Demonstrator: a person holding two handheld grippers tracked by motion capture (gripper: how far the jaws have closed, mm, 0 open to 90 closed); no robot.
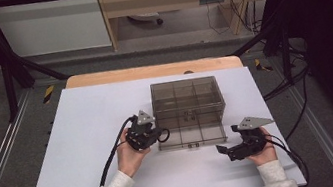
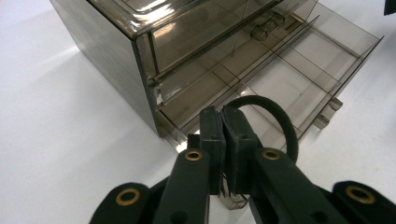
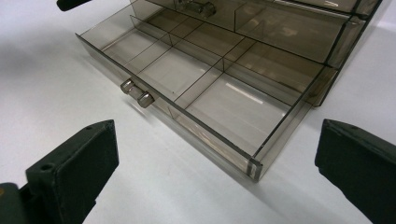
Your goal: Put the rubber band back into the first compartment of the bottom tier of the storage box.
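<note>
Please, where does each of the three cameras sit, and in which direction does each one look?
High view: above the person's side, looking forward and down on the white table; both forearms, left gripper and right gripper show.
Left gripper view: on the left gripper, jaws shut, facing the drawer box corner.
Right gripper view: on the right gripper, jaws open, facing the bottom drawer, pulled out.
Shared: all show the bottom drawer open and its handle.

The right gripper [image 3: 217,177] stands wide open before the pulled-out drawer [image 3: 210,88] on the white worktop [image 3: 56,93].
</note>
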